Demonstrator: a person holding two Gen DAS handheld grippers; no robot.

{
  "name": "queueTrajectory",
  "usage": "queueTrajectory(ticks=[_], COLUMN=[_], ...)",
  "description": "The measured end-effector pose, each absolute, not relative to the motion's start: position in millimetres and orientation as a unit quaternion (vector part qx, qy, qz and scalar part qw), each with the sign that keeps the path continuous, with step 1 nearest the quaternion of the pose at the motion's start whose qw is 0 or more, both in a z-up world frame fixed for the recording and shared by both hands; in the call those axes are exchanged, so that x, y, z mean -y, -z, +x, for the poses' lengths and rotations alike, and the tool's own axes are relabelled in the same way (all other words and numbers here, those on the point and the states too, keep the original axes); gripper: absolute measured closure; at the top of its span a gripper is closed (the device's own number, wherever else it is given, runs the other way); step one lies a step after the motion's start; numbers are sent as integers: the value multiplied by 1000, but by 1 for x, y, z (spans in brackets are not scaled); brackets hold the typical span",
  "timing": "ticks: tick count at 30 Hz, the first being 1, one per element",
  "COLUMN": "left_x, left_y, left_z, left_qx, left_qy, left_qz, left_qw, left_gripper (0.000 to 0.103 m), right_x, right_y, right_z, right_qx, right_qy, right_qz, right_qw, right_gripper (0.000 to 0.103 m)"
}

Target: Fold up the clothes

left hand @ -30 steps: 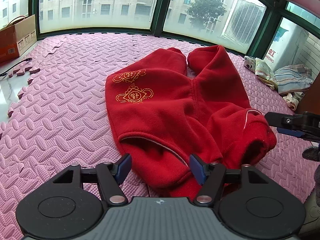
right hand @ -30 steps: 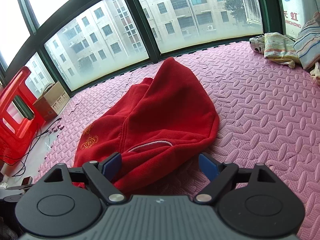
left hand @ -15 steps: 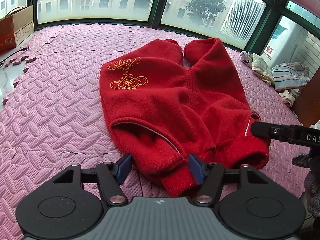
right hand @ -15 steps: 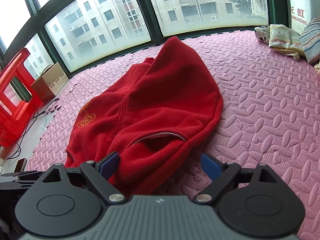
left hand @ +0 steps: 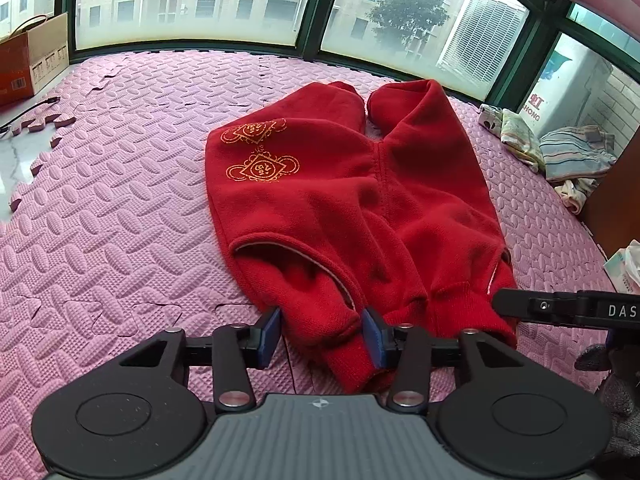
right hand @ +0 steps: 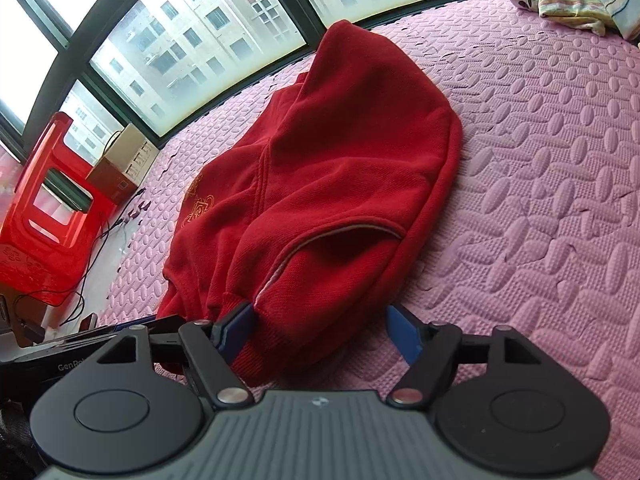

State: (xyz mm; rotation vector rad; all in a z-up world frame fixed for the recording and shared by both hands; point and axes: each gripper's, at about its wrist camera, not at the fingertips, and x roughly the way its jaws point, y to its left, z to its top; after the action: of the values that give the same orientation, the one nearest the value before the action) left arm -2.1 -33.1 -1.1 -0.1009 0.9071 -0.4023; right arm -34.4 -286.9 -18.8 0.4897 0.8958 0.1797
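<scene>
A red fleece garment (left hand: 352,200) with gold emblems (left hand: 260,168) lies spread on the pink foam mat (left hand: 100,220). My left gripper (left hand: 322,334) is low at the garment's near hem. Its jaws stand open, with the hem's left corner bunched between the blue pads (left hand: 270,334). My right gripper (right hand: 320,326) is open wider at the hem's right corner. The cloth (right hand: 340,168) touches only its left pad (right hand: 236,326). A black finger of the right gripper (left hand: 560,310) shows at the right of the left wrist view.
A cardboard box (left hand: 32,56) sits far left by the windows. Folded clothes (left hand: 560,152) lie at the far right beside brown furniture (left hand: 616,208). A red plastic stool (right hand: 44,208) and cables (right hand: 100,248) stand on the bare floor beyond the mat's left edge.
Both grippers have come down and forward onto the garment's near hem. Each pair of jaws has narrowed, the left more, with cloth now between the pads.
</scene>
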Motion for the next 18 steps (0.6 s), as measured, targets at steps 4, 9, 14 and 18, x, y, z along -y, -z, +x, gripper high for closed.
queueTrajectory(ticks=[4,9,14,18], left_x=[32,33,22,6], left_y=[3,2,-21,-43], left_z=[-3,-2,-7,-24], left_qx=[-440,-439,-416,-397], left_qy=[199,208,220,236], left_qz=[-57,-61,-64,-64], left_qw=[874,872,880,885], left_gripper=[56,80,88,88], right_x=[285,282,280,277], right_y=[21,17,-6,-29], right_z=[-34,-38,-47,-64], right_qx=[-429,-419,-397,-388], right_qy=[-96,-103,-113,-145], right_qz=[251,247,213,176], right_qw=[862,868,885,893], right_gripper=[41,70,83,84])
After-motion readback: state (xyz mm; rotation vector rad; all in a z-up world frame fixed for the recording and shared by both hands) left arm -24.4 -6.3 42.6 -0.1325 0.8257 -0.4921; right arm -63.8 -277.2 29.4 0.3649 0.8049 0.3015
